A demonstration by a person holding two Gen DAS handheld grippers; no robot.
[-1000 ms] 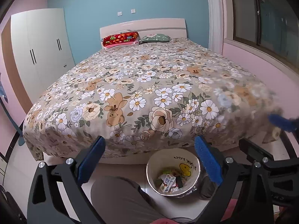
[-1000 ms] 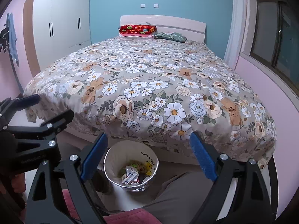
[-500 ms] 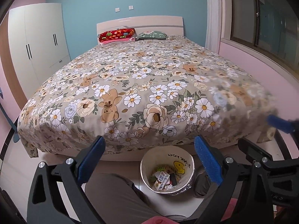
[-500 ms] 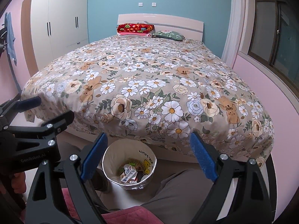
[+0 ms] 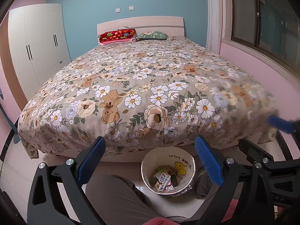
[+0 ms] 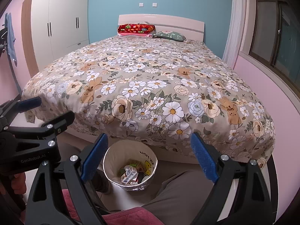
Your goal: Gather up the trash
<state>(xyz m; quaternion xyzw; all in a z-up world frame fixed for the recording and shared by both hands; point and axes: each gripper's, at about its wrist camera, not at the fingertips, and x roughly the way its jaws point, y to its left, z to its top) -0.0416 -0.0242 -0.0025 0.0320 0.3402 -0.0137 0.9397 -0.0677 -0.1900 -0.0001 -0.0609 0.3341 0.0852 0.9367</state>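
A small round waste bin [image 5: 184,159] with a yellow smiley and a shiny liner stands on the floor at the foot of the bed; it also shows in the right wrist view [image 6: 112,155]. Inside lie a small white carton [image 5: 162,180] [image 6: 129,176] and other wrappers. My left gripper [image 5: 150,150] is open and empty, held above and in front of the bin. My right gripper [image 6: 149,146] is open and empty beside it, also above the bin. No loose trash shows on the bed.
A bed with a floral cover [image 5: 142,86] fills the middle. Red and green pillows [image 5: 117,35] lie at the headboard. A white wardrobe [image 5: 37,43] stands left, a window [image 5: 266,18] right. The person's trouser legs [image 5: 116,198] are beside the bin.
Both grippers have risen and tipped a little, so the bed and bin sit lower in view. The jaws have stayed open and empty.
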